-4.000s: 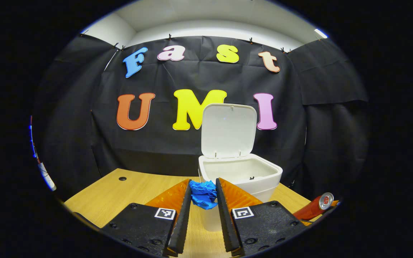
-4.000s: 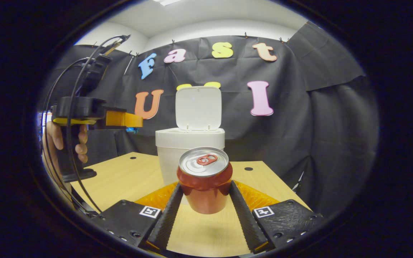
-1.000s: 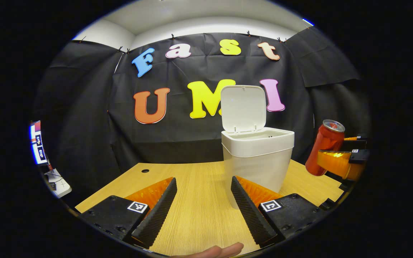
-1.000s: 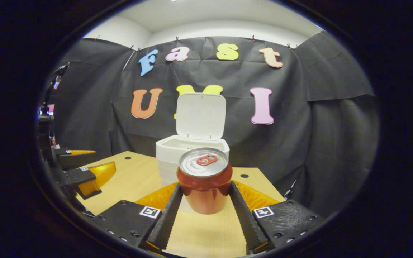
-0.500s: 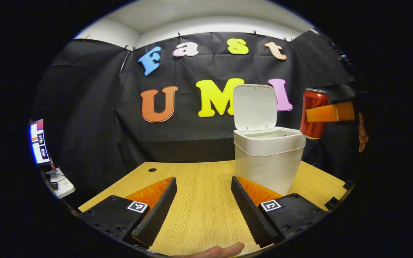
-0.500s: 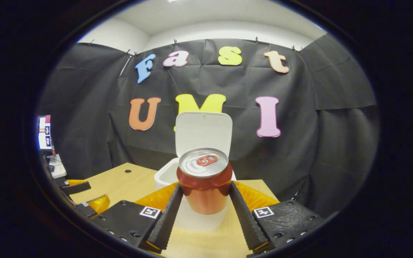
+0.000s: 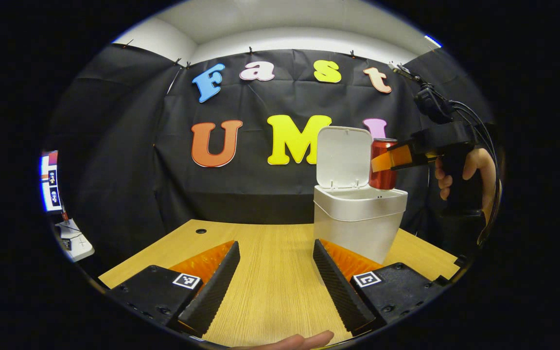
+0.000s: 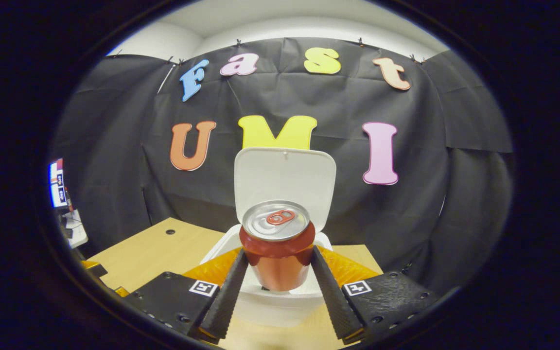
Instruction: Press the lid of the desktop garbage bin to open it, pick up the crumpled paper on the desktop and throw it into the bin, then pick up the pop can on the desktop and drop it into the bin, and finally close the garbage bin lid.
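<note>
Recording booth: black cloth wall point(image 7: 114, 160), wooden desk point(image 7: 270, 272), side monitor point(image 7: 49, 182).

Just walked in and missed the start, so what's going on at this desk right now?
A person is clearing rubbish into a small white bin on the wooden desk, with a gripping tool in each hand. The bin's lid stands open. The right tool is shut on a red can and holds it upright above the bin's opening, ready to drop. The left tool is open and empty, low over the desk in front of the bin. The lid is not yet closed.
</note>
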The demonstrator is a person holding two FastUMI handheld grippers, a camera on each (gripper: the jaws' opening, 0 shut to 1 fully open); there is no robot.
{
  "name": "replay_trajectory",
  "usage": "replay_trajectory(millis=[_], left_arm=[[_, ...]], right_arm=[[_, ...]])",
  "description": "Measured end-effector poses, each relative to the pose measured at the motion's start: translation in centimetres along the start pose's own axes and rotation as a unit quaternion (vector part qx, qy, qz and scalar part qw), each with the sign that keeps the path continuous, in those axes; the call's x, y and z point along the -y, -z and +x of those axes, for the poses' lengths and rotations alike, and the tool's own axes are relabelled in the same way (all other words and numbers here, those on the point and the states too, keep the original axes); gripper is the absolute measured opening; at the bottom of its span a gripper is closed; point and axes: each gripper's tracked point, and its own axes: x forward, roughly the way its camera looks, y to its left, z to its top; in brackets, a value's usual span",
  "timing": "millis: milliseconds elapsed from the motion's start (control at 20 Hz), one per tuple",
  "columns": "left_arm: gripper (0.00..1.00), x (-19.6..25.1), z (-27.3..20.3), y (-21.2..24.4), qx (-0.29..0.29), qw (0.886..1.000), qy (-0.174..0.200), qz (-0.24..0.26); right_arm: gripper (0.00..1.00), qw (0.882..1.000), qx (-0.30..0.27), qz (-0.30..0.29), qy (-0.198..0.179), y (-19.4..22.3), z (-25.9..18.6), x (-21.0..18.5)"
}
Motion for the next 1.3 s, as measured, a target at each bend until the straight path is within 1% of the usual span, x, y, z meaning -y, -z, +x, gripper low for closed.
replay_trajectory(millis=[150,350,500,650,800,850,900,950,1100,1150,1300], left_arm=[[0.98,-0.6,0.1,-0.1,0.000,1.000,-0.006,-0.001],[0.98,-1.2,0.3,0.2,-0.002,1.000,-0.006,-0.005],[0.98,-1.9,0.6,0.6,-0.008,1.000,-0.009,-0.010],[0.98,-2.6,0.8,0.3,-0.007,1.000,-0.018,-0.011],[0.98,-2.8,1.0,0.4,-0.005,1.000,-0.027,-0.013],[0.98,-2.6,1.1,0.2,-0.003,1.000,-0.023,-0.014],[0.98,-2.1,1.3,0.2,-0.001,1.000,-0.014,-0.015],[0.98,-1.5,1.6,0.3,-0.002,1.000,-0.006,-0.017],[0.98,-1.0,1.7,0.8,-0.007,1.000,-0.004,-0.012],[0.98,-0.9,1.7,0.8,-0.007,1.000,-0.002,-0.008],[0.98,-0.6,1.6,0.6,-0.001,1.000,0.001,-0.001]], right_arm=[[0.78,1.000,-0.012,0.007,0.004,-0.7,1.9,-0.6],[0.78,0.999,-0.025,-0.003,0.027,-1.7,4.2,-0.9],[0.78,0.999,-0.030,0.001,0.031,-2.0,4.9,-1.3],[0.78,0.999,-0.038,-0.012,0.031,-1.6,5.7,-1.6],[0.80,0.999,-0.046,-0.004,0.029,-1.3,6.1,-1.7],[0.81,0.999,-0.043,-0.002,0.029,-1.5,6.2,-1.6],[0.81,0.999,-0.039,-0.003,0.037,-1.8,6.2,-1.1],[0.89,0.999,-0.030,-0.007,0.043,-2.2,6.1,-0.8],[0.97,0.999,-0.003,-0.009,0.050,-3.7,5.4,0.0],[0.95,0.999,0.001,-0.004,0.054,-4.1,5.1,0.4],[0.95,0.998,0.024,0.015,0.052,-5.9,3.8,1.1]])
